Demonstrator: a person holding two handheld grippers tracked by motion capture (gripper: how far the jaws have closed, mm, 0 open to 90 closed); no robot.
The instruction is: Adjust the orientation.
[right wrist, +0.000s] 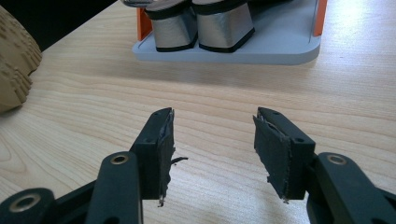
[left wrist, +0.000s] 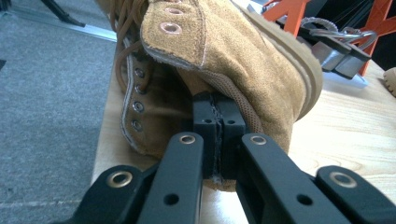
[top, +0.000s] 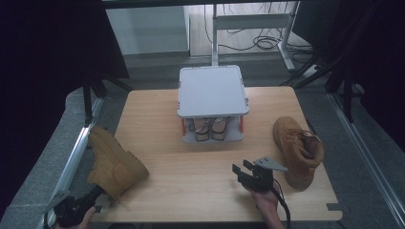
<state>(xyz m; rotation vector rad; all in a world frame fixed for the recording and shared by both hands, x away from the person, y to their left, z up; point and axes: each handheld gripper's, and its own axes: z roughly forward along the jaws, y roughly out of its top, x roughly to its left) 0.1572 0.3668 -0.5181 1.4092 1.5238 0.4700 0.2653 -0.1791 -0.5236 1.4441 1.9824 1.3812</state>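
- Boot [top: 114, 164] at lower left: left gripper [top: 98, 191] clamped on its collar, carrying step.
- Right gripper [right wrist: 212, 140] jaws apart, empty.
- Next, probably: lift toward shoe rack [top: 212, 90].

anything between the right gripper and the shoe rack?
Nothing: in the right gripper view, bare wood tabletop runs from the open right gripper to the shoe rack.

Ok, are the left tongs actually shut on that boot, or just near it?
Shut on it: the left tongs meet pad to pad, pinching the tan boot at its collar edge.
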